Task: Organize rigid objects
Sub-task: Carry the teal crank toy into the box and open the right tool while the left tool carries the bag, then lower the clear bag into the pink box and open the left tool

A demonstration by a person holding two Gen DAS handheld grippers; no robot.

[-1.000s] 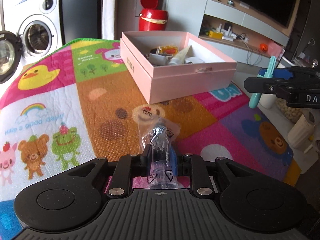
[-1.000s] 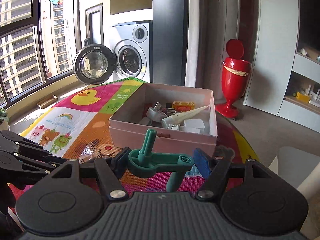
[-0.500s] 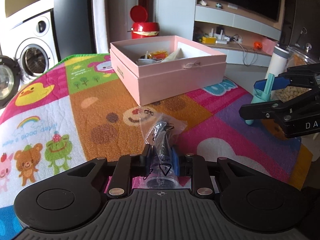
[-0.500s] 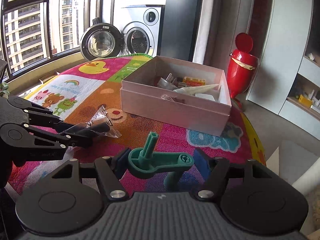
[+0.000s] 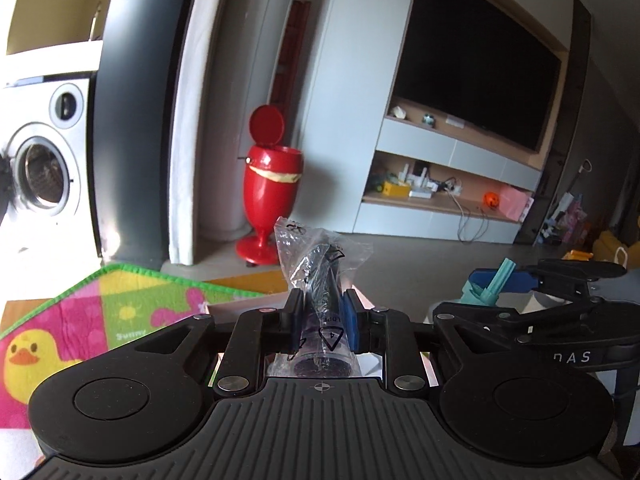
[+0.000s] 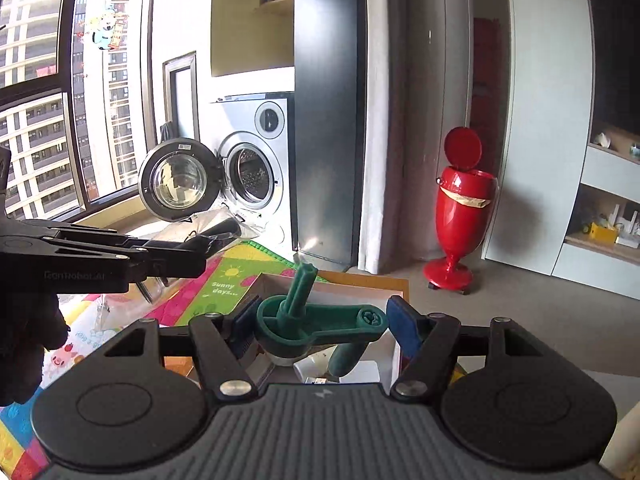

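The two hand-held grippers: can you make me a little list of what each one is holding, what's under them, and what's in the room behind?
left hand-held gripper: shut on a clear plastic bag with a dark cylinder inside
right hand-held gripper: shut on a green plastic crank handle
below: pink cardboard box on a colourful cartoon play mat
room behind: red pedestal bin with lid up, washing machine with door open, dark wall television

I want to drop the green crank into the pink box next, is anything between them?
Nothing visible. The green crank, shut in the right gripper, hangs right over the open pink box; only loose items lie inside.
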